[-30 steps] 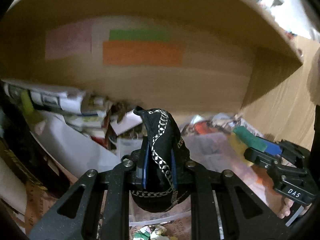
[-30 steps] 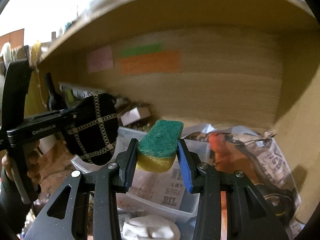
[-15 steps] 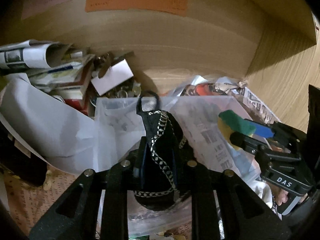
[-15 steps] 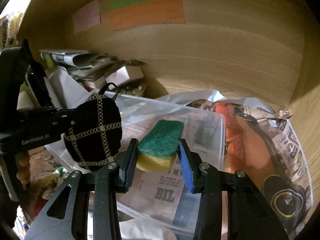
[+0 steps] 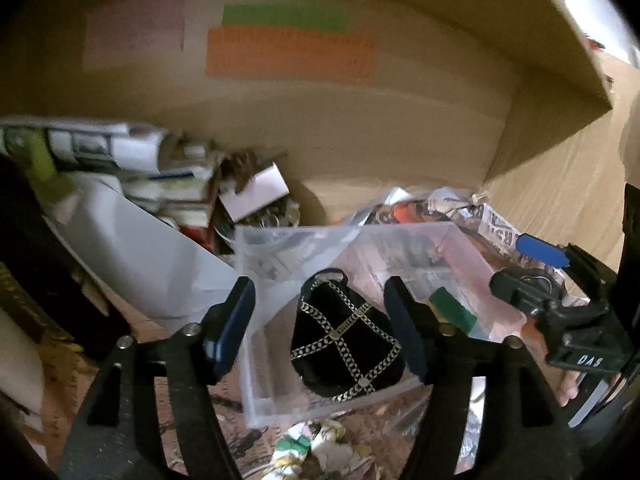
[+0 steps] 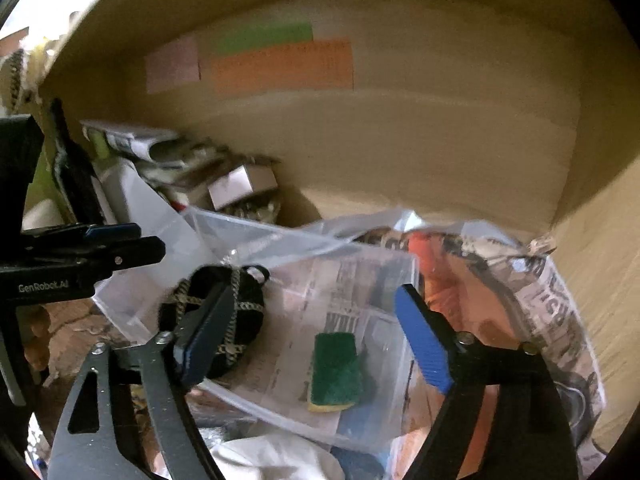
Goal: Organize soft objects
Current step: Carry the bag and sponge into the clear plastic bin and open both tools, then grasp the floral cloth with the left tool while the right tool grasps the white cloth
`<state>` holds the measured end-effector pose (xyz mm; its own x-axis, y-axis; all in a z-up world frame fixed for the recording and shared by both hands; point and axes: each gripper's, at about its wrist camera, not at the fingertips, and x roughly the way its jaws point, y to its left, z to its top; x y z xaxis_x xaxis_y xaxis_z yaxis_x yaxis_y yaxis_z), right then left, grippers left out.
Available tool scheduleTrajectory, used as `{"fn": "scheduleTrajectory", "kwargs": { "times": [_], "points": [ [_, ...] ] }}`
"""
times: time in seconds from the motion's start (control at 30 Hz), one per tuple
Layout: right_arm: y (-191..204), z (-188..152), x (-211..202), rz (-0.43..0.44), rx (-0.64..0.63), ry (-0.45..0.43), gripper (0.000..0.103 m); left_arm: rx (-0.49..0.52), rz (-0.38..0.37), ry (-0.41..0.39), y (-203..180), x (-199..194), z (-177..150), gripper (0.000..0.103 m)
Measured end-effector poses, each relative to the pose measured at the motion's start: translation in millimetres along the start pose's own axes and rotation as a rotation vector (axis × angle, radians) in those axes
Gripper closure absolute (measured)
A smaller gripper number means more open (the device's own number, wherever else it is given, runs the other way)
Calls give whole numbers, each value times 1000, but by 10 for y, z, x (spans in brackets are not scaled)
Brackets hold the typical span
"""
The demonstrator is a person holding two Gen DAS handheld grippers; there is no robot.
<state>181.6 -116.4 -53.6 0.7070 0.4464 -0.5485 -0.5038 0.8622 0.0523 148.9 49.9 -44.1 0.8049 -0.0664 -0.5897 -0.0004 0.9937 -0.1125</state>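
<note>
A black pouch with a silver chain pattern (image 5: 344, 340) lies in a clear plastic box (image 5: 256, 368). It also shows in the right wrist view (image 6: 240, 312), partly behind a finger. A green and yellow sponge (image 6: 334, 372) lies in the same box (image 6: 396, 344); in the left wrist view only its green top (image 5: 452, 308) shows. My left gripper (image 5: 320, 320) is open and empty above the pouch. My right gripper (image 6: 308, 340) is open and empty above the sponge. Each gripper shows from the side in the other's view, the right (image 5: 540, 276) and the left (image 6: 120, 244).
The box sits inside a wooden cabinet with coloured paper labels (image 5: 292, 54) on its back wall. Rolled newspapers and a small white carton (image 5: 256, 192) are piled at the left. Crumpled newspaper with something orange (image 6: 500, 280) lies at the right. White cloth (image 6: 272, 460) lies in front.
Both grippers have opened. The pouch and the sponge have dropped from them into the clear box, and both grippers have pulled back a little.
</note>
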Motion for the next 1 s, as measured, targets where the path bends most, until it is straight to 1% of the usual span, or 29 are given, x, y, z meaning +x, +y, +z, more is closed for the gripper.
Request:
{"fn": "scheduleTrajectory", "kwargs": {
  "times": [0.07,0.2,0.33,0.47,0.73,0.93,1.0],
  "points": [
    [7,2,-111,2,-1,-21,18,9,4,-24,-6,-116,-12,27],
    [-8,-59,-279,6,5,-45,16,19,13,-52,-5,-306,-94,12],
    [-39,-199,-410,-6,18,-48,10,46,21,-39,-5,-388,-240,11],
    [-84,-395,-469,-21,33,-15,7,42,25,29,27,-326,-447,10],
    [-133,-761,-412,12,95,88,7,5,11,173,57,-89,-883,10],
    [-86,-932,-345,53,106,141,8,-10,-8,243,44,63,-1086,10],
    [-73,-962,-314,60,107,154,9,-16,-5,266,51,132,-1138,10]
  ]
}}
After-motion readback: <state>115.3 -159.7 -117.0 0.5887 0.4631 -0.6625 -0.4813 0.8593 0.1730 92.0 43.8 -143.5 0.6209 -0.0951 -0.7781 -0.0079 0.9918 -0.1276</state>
